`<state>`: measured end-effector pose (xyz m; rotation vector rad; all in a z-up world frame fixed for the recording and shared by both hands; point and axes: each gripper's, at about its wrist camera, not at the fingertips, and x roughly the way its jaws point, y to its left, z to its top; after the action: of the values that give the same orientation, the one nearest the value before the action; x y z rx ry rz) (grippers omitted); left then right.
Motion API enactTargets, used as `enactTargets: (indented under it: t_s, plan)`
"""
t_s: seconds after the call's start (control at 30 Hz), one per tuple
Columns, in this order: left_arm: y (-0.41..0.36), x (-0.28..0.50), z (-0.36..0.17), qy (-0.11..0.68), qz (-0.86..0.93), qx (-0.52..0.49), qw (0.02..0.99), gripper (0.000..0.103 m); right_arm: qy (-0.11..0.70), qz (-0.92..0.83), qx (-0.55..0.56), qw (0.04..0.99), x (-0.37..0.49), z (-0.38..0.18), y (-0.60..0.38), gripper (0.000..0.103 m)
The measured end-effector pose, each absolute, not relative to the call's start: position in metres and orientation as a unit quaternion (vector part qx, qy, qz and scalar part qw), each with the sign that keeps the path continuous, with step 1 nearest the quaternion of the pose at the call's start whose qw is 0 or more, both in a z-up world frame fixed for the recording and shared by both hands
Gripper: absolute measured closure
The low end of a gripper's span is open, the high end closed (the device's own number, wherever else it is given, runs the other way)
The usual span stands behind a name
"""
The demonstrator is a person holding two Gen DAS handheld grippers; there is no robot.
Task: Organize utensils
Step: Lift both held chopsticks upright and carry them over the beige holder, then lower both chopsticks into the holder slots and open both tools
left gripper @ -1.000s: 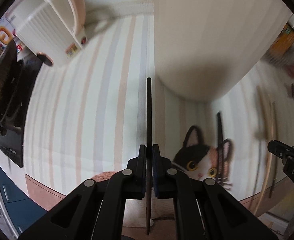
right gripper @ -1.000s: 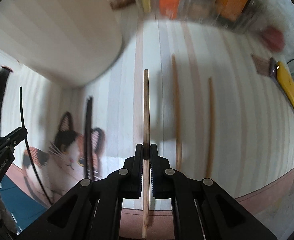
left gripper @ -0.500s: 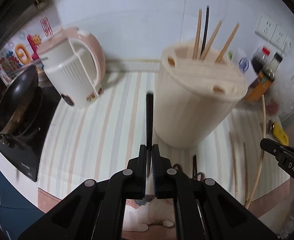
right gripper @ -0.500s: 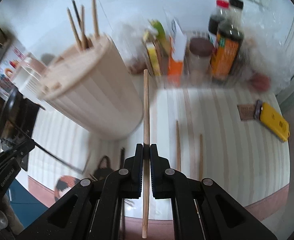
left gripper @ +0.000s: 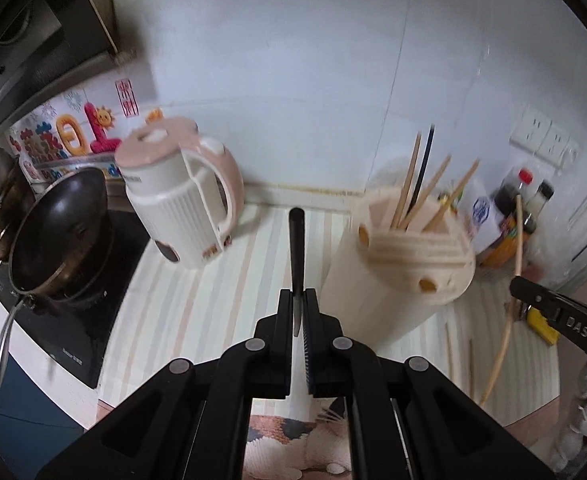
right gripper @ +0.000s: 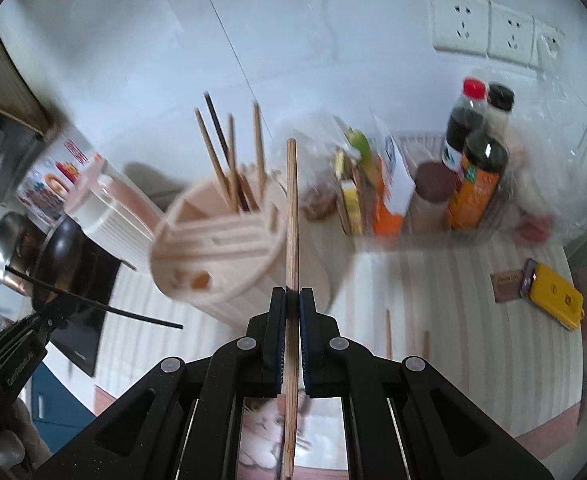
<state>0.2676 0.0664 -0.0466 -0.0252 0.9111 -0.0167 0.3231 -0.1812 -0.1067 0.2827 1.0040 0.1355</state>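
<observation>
Left tongs (left gripper: 298, 300) clenched on a black chopstick (left gripper: 296, 248), right tongs (right gripper: 292, 300) clenched on a wooden chopstick (right gripper: 291, 216), both raised above the striped worktop (right gripper: 453, 300) near the cream utensil holder (right gripper: 217, 248) with upright chopsticks (right gripper: 233, 164), two loose chopsticks (right gripper: 388, 332) lying below.

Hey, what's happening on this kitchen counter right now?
A person is tidying chopsticks with a handheld gripper in each hand. The left gripper is shut on a black chopstick, and the right gripper is shut on a wooden chopstick. Both are held in the air near the beige holder, which already has several chopsticks standing in it. Two more chopsticks lie on the striped counter.
</observation>
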Motion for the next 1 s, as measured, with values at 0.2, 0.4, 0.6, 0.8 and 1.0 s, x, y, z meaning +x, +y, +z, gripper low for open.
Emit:
enactTargets:
  t_s: [0.2,0.4,0.6,0.8,1.0]
  plan:
    - [0.067,0.273,-0.002,0.420,-0.023,-0.029,0.907,0.101,0.446,0.080,0.139,0.880,0.342,-0.067,-0.176,0.096]
    - [0.059,0.285,0.035,0.402,-0.047,-0.039,0.914,0.101,0.421,0.080,0.144,0.892,0.372,-0.037,-0.176,0.096]
    - [0.046,0.302,0.066,0.386,-0.073,-0.041,0.919,0.101,0.404,0.071,0.165,0.897,0.404,-0.021,-0.182,0.096]
    - [0.031,0.332,0.068,0.394,-0.089,-0.036,0.914,0.101,0.377,0.047,0.186,0.906,0.434,-0.013,-0.192,0.096]
    - [0.014,0.361,0.052,0.412,-0.112,-0.037,0.904,0.101,0.356,0.025,0.203,0.912,0.454,-0.027,-0.198,0.096]
